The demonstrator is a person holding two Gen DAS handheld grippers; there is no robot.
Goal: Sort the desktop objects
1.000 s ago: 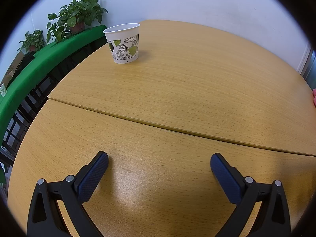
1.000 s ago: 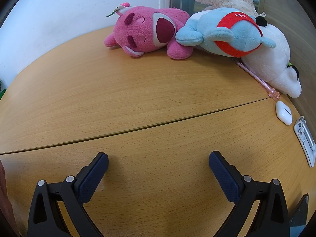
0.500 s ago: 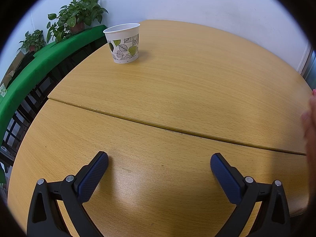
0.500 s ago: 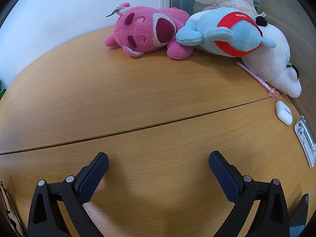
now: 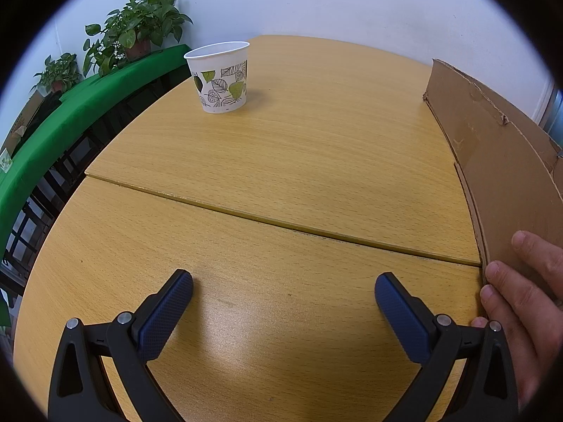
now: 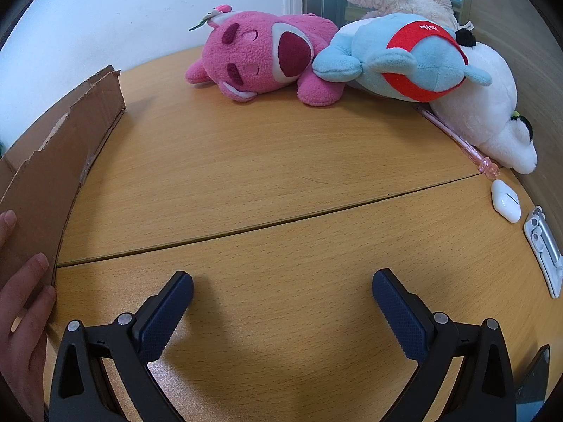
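A leaf-patterned paper cup (image 5: 220,76) stands upright at the far left of the round wooden table (image 5: 299,133). My left gripper (image 5: 283,302) hovers open over bare wood, far from the cup. A cardboard box (image 5: 499,161) stands between the two views, with a person's hand (image 5: 524,299) on its near corner. In the right wrist view the same box (image 6: 52,168) and hand (image 6: 21,302) sit at the left. A pink plush (image 6: 260,59), a blue plush (image 6: 408,59) and a white plush (image 6: 492,116) lie at the back. My right gripper (image 6: 281,302) is open and holds nothing.
A pink pen (image 6: 457,140), a white earbud case (image 6: 506,201) and a silver clip-like object (image 6: 543,246) lie along the right edge. A dark flat object (image 6: 535,379) shows at the bottom right. Potted plants (image 5: 140,35) stand on a green ledge (image 5: 70,112) left of the table.
A hand has brought a cardboard box onto the table between the two grippers; a second ago it was not there. Both grippers have stayed still and open.
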